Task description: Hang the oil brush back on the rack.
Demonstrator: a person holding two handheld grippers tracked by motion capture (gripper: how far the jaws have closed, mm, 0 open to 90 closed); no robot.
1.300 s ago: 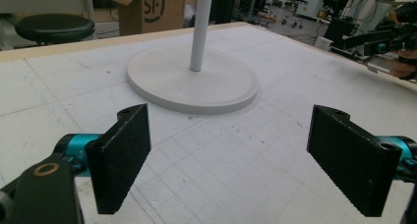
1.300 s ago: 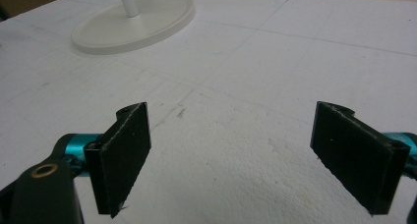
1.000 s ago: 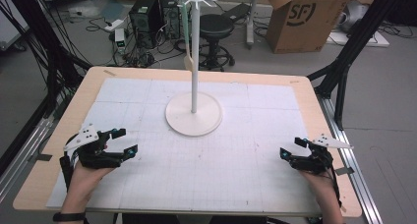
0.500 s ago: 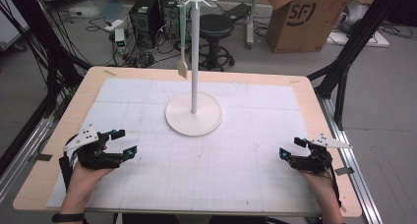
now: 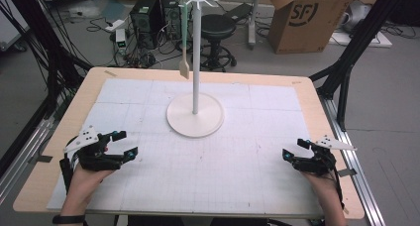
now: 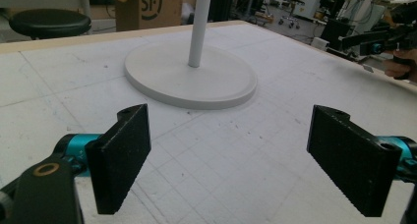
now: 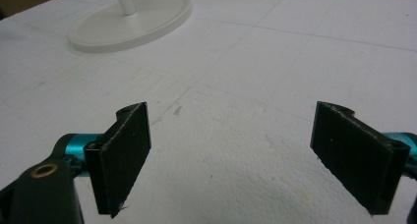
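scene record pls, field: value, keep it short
stand: white rack with round base, upright at mid table, hooks at top
hanging item: wooden spatula on a left-side hook, clear of the table
left gripper: open, holding nothing, near left table edge
right gripper: open, holding nothing, near right table edge
surface: white grid mat on wooden table

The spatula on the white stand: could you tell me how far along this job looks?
Done: the spatula hangs from a hook at the top of the stand. In hand: nothing; the left gripper and right gripper sit open at the table's near corners, jaws empty. Left: nothing loose lies on the mat.
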